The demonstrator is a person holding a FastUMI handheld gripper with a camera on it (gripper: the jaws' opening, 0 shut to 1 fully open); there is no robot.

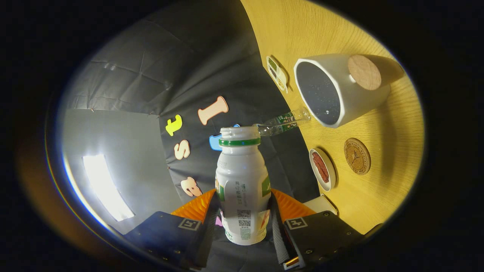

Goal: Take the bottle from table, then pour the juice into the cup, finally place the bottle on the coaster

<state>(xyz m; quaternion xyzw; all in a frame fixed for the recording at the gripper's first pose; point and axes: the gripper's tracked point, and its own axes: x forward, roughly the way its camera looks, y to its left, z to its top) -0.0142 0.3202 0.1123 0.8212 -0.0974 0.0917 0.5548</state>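
Observation:
My gripper (244, 217) is shut on a small white juice bottle (242, 181) with a green neck ring and no cap; both fingers press on its lower body. The view is rolled hard sideways, so the bottle lies tilted with its open mouth pointing away from me. Beyond and to the right of the mouth stands a white cup (340, 88) with a dark inside and a cork-tipped handle, on the yellow wooden table (378, 196). The bottle's mouth is short of the cup's rim. A round cork coaster (357, 155) lies on the table nearer me than the cup.
A small white dish (322, 169) holding something red lies next to the coaster. A clear plastic bottle (283, 124) lies near the cup's rim. A small tray with green contents (277, 73) sits beyond the cup. A white object (321, 204) rests by my right finger.

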